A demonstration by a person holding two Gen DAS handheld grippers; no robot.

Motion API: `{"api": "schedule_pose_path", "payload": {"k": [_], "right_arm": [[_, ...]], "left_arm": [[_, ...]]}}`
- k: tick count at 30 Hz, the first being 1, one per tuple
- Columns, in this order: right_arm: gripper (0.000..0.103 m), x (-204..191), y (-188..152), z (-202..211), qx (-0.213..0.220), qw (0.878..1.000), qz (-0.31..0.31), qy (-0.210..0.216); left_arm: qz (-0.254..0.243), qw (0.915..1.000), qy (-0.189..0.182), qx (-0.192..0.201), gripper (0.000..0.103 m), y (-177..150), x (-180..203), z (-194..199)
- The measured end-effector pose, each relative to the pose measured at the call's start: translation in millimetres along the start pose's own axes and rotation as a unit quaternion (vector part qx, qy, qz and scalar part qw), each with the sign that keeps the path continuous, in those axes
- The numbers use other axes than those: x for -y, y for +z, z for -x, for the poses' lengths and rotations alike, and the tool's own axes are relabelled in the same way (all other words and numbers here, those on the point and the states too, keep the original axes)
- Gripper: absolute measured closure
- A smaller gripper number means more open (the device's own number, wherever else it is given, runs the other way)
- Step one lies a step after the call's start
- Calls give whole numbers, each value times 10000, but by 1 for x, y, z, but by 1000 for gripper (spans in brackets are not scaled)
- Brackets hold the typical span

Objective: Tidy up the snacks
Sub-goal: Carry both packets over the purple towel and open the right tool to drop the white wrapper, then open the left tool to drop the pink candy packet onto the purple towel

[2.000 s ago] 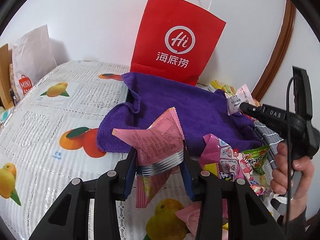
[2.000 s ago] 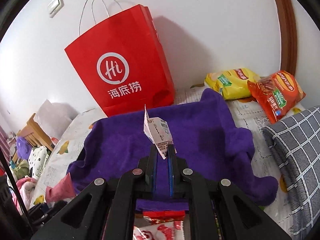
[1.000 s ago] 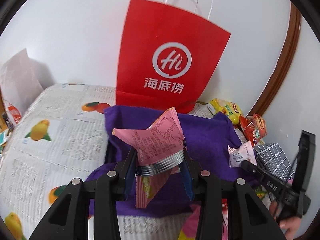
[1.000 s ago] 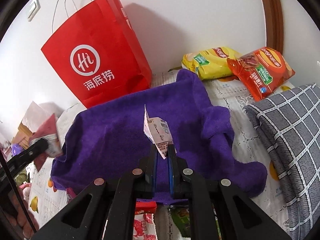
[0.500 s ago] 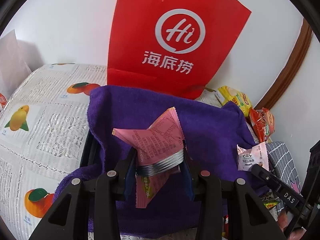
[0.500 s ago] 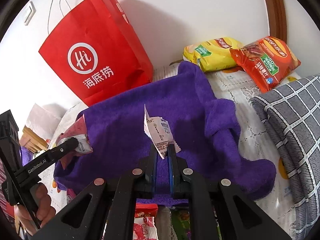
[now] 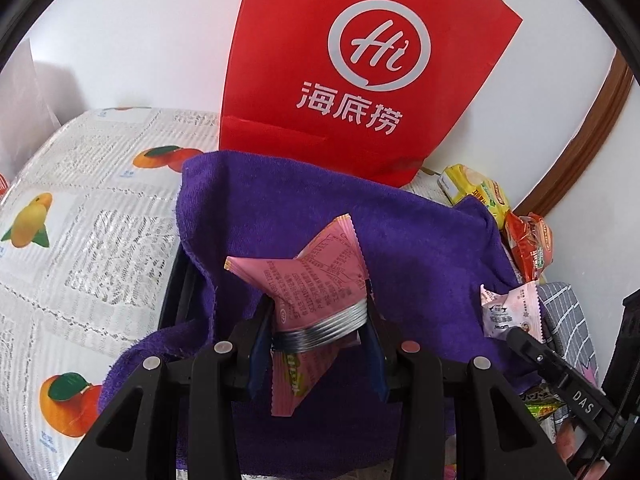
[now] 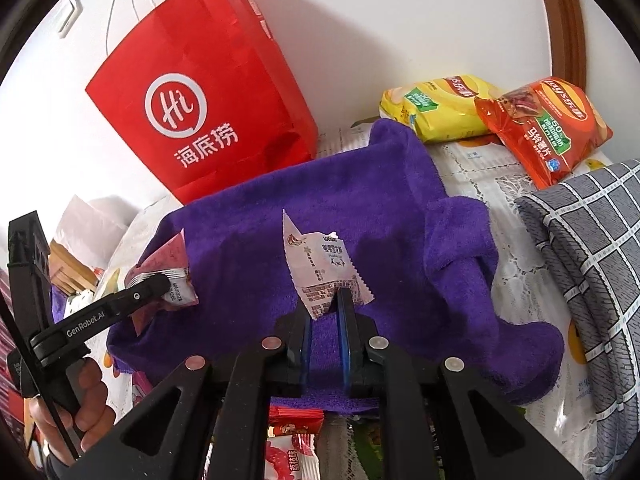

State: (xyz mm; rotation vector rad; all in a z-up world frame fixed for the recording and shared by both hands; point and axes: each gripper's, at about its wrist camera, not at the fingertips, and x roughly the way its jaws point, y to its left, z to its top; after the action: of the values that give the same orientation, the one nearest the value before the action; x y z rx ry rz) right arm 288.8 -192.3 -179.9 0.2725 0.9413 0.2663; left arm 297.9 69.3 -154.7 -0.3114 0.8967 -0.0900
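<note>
Up close: crumpled pink snack packet [image 7: 320, 276], printed.

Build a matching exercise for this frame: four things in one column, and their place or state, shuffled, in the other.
Things:
1. pink packet
2. white packet
3. red paper bag
4. orange chip bag

Places or states:
A. stands against the wall behind the purple towel
B. gripped by the right gripper
C. lies by the yellow chip bag
D. gripped by the left gripper

Pairs: 1-D, 2-B, 3-A, 4-C
</note>
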Motion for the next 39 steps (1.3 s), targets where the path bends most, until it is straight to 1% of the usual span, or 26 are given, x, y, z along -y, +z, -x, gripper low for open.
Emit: {"api": "schedule_pose_path", "payload": {"k": [4, 6, 8, 9, 11, 13, 14, 15, 18, 19, 21, 24, 27, 28, 29, 35, 38, 39], "right_arm": [[81, -2, -1, -5, -93, 9999, 14, -122], [79, 0, -1, -7, -155, 9998, -12, -95], [67, 2, 0, -6, -152, 9999, -80, 13], [64, 3, 0, -4, -115, 9999, -100, 42], [55, 4, 0, 2, 6, 9999, -104, 112], [50, 3, 1, 7, 118, 9998, -82, 157], [50, 3, 2, 10, 163, 9997, -66, 180], [50, 2, 3, 14, 200, 9996, -47, 198], [50, 1, 6, 25, 283, 9993, 16, 224], [50, 0, 7, 29, 301, 9994, 49, 166], [50, -1, 9, 40, 375, 9992, 136, -87], [50, 1, 7, 57, 492, 9977, 221, -423], [49, 6, -4, 74, 593, 9971, 274, -382], [47, 8, -9, 77, 612, 9971, 290, -343], [45, 12, -14, 80, 598, 9972, 303, -331], [45, 22, -41, 75, 313, 9982, 392, -336], [45, 19, -47, 68, 238, 9973, 523, -467], [45, 17, -49, 65, 187, 9962, 595, -601]], "left_arm": [[50, 9999, -75, -65, 64, 0, -1, -1], [68, 9999, -86, -85, 64, 1, -1, -2], [78, 9998, -133, -102, 63, 1, -2, -2], [94, 9998, -143, -110, 63, 2, -3, -2], [142, 9996, -204, -134, 61, 3, -4, -1], [173, 9996, -112, -173, 55, 4, -4, 0], [182, 9997, -70, -149, 46, 4, -4, 2], [170, 9998, -76, -107, 41, 5, -4, 4], [161, 9998, -84, 33, 39, 6, -2, 13], [168, 9998, -85, 66, 39, 7, -2, 16], [196, 9996, -185, 118, 38, 6, -1, 21], [214, 9993, -296, 50, 38, 1, -1, 25], [265, 9989, -384, 26, 38, -2, -2, 29], [274, 9988, -416, 14, 38, -2, -1, 31], [288, 9986, -441, 25, 38, -2, -1, 32], [242, 9982, -536, 66, 38, -6, 6, 39], [161, 9981, -585, 91, 38, -9, 9, 44], [150, 9981, -597, 96, 38, -10, 10, 45]]}}
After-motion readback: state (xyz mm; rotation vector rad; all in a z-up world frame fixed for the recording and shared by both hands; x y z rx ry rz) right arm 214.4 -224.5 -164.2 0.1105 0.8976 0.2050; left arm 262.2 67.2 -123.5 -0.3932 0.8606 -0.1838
